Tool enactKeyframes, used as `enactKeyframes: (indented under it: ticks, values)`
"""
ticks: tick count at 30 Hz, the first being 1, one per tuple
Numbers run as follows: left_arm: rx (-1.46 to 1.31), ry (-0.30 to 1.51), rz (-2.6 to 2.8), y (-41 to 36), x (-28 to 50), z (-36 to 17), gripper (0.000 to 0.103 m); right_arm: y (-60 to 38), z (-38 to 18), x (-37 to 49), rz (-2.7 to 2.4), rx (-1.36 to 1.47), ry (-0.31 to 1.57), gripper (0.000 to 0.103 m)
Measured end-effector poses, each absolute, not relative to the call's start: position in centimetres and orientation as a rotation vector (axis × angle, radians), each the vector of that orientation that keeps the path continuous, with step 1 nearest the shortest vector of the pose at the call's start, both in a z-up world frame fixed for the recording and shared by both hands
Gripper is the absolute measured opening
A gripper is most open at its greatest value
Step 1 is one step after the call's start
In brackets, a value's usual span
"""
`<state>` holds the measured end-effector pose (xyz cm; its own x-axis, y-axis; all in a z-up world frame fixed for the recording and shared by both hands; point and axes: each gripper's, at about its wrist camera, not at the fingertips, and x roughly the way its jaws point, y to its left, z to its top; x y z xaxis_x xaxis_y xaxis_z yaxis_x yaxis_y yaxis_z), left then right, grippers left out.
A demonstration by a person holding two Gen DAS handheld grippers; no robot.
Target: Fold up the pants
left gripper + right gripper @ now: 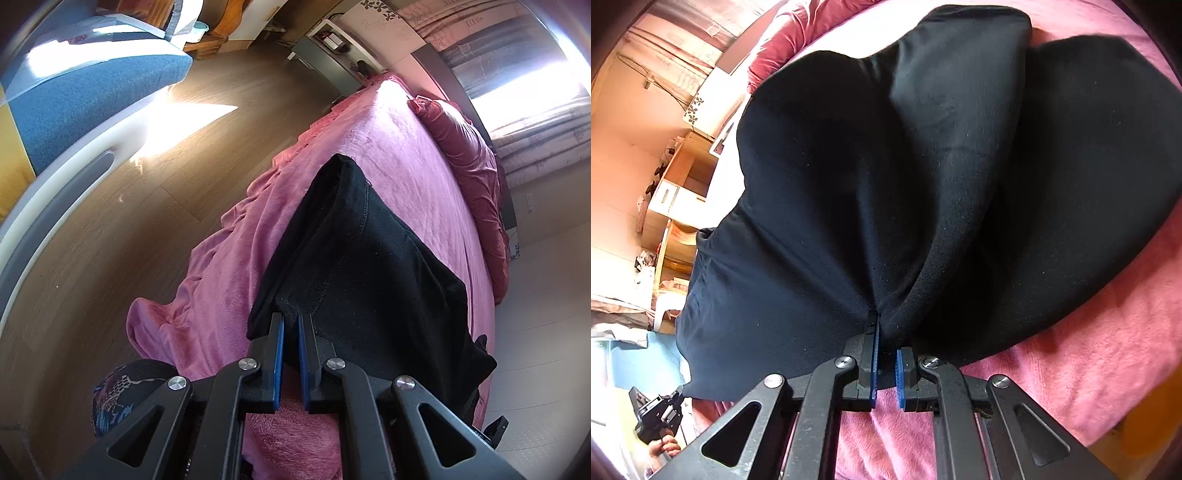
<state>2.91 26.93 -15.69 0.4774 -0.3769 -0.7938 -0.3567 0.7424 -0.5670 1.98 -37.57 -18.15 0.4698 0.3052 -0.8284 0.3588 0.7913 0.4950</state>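
Left to right: my left gripper (291, 319) pinches an edge of the black pants (369, 258), which stretch ahead across the pink blanket (406, 147). My right gripper (886, 339) apparently clamps a bunched fold, the fabric (886, 166) ballooning directly ahead above the bed.

On the one pink blanket (399, 155) lies one pair of black pants (354, 236), two legs showing, and one dark red pillow (469, 147); two grippers, left (291, 325) and right (886, 339), meet it.
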Motion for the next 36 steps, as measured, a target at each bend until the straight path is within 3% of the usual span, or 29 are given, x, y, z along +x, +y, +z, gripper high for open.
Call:
enactKeyframes:
  ticks: [2,3,5,6,11,16,21,29,30,31,32,36]
  values:
    - [-0.719,1.118,0.01,26.5,2.9,-15.4,0.012,-38.2,-17.8,1.8,0.0,0.713,1.106,0.011]
    - [-0.7,1.116,0.01,26.3,2.9,-15.1,0.014,-38.7,-17.6,1.6,0.019,0.731,1.109,0.017]
    - [-0.678,1.109,0.038,26.4,2.8,-14.7,0.027,-39.6,-17.0,1.3,0.061,0.768,1.105,0.033]
    - [-0.681,1.11,0.058,26.6,2.7,-14.6,0.027,-40.3,-16.5,1.0,0.07,0.778,1.089,0.039]
    - [-0.669,1.031,0.165,27.6,2.0,-12.5,0.027,-45.8,-12.7,-0.3,0.002,0.808,0.939,0.039]
    - [-0.603,0.954,0.16,25.8,2.1,-10.0,0.027,-52.5,-11.6,2.7,-0.188,0.829,0.843,0.034]
    - [-0.548,0.992,0.111,22.6,2.9,-9.8,0.027,-57.3,-12.8,7.2,-0.31,0.943,0.794,0.034]
    - [-0.481,1.04,0.041,18.6,3.5,-9.4,0.027,-60.2,-15.6,13.9,-0.424,0.981,0.877,0.034]
    - [-0.474,1.044,0.04,18.4,3.6,-9.3,0.027,-60.0,-15.7,14.1,-0.434,0.951,0.894,0.03]
    - [-0.466,1.046,0.039,18.1,3.6,-9.2,0.027,-59.8,-15.8,14.0,-0.44,0.923,0.91,0.015]
    - [-0.462,1.048,0.03,17.8,3.8,-9.1,0.027,-60.5,-15.5,13.6,-0.445,0.897,0.921,0.01]
    - [-0.433,1.051,0.006,16.5,4.2,-9.1,0.027,-61.0,-11.6,12.1,-0.409,0.772,0.893,0.006]
